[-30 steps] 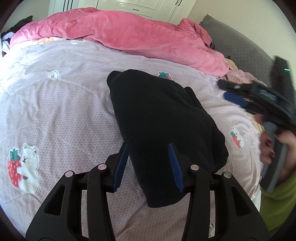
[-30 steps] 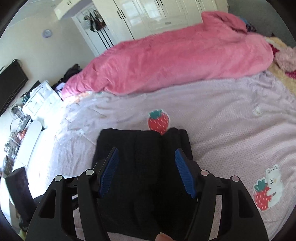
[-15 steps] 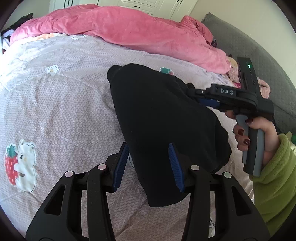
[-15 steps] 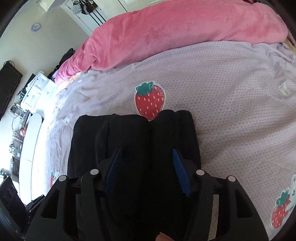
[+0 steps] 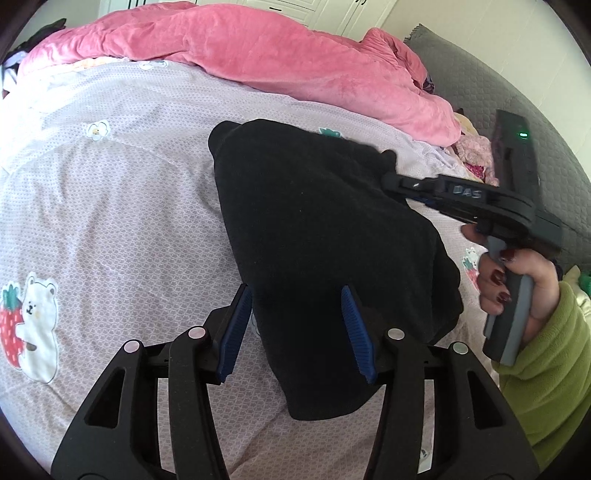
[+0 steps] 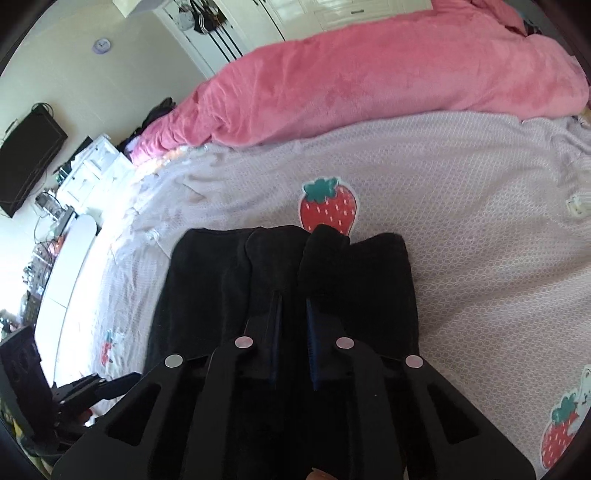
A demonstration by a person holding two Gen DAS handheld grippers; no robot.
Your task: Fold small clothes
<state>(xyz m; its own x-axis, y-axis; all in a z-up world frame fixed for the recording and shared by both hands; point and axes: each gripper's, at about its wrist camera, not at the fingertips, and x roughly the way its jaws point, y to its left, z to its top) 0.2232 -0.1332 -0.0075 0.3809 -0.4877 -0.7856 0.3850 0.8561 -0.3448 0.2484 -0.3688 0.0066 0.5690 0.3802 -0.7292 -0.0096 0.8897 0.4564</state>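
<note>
A big bed fills both views, covered with a pale purple sheet that has strawberry and bear pictures on it. A fluffy pink blanket lies bunched along the far side. Past it stand white wardrobe doors, and in the right wrist view a dark TV hangs on the wall at the far left.

The black garment lies in the middle of the bed, folded into a long thick shape. One end is far, by a strawberry picture, and the other end is near.

The right gripper has just been closing. Its blue pads are now pressed almost together, pinching a fold of the black cloth, and the cloth bunches up into a small ridge in front of them. In the left wrist view a hand with dark red nails and a green sleeve holds this gripper on the right.

The left gripper has just been opening a bit. Its blue pads are spread apart, with the near end of the garment between them. I cannot tell if they touch it.
</note>
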